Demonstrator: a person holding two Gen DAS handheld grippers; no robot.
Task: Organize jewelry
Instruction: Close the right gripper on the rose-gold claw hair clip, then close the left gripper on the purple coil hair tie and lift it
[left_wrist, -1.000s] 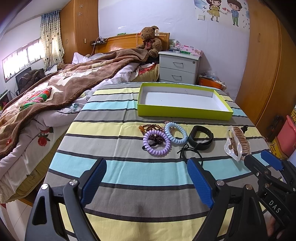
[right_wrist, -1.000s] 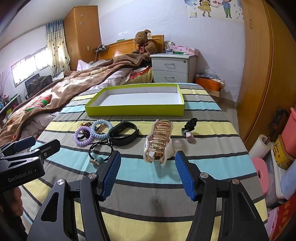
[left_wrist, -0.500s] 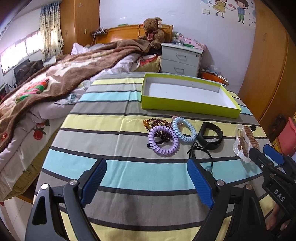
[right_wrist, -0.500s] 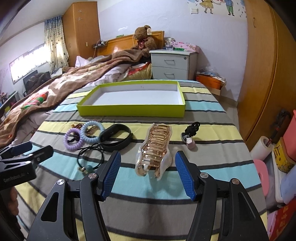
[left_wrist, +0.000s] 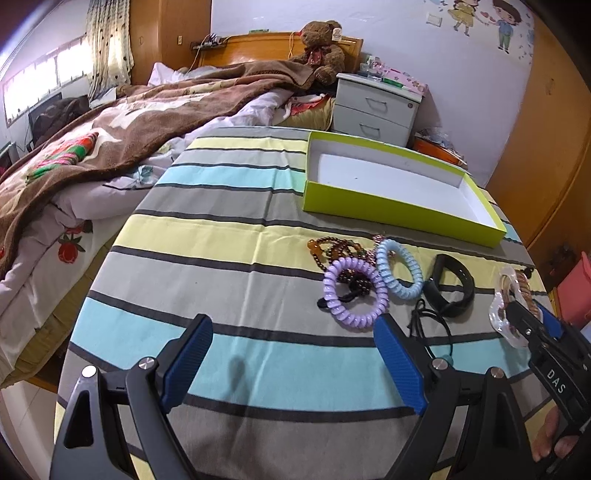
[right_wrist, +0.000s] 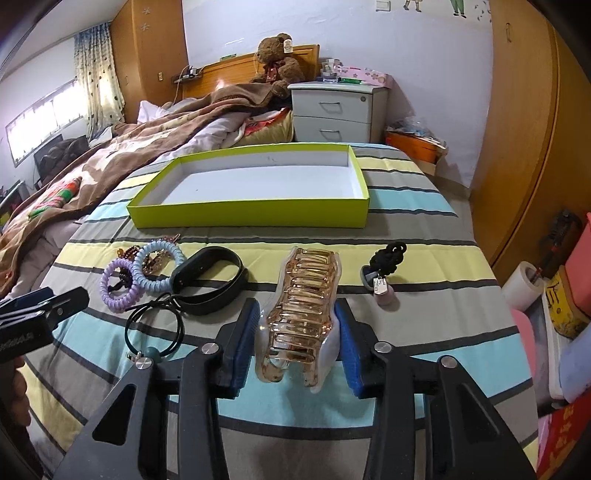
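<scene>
My right gripper (right_wrist: 297, 336) is shut on the large clear gold hair claw (right_wrist: 301, 317), which lies on the striped table. It also shows in the left wrist view (left_wrist: 511, 310). My left gripper (left_wrist: 291, 354) is open and empty, above the cloth just short of the purple coil hair tie (left_wrist: 354, 291). Next to that lie a blue coil tie (left_wrist: 400, 271), a brown bead bracelet (left_wrist: 332, 249), a black band (left_wrist: 448, 288) and a black elastic tie (right_wrist: 155, 325). The empty lime-green box (right_wrist: 255, 214) stands beyond them.
A small black knotted charm with a tag (right_wrist: 384, 269) lies right of the claw. A bed with a brown blanket (left_wrist: 110, 129) adjoins the table's left side. A white nightstand (right_wrist: 338, 110) and wooden wardrobe (right_wrist: 524, 122) stand behind and to the right.
My right gripper moved forward over the hair claw and closed its fingers on it. My left gripper drifted left and slightly closer to the coil ties, still open.
</scene>
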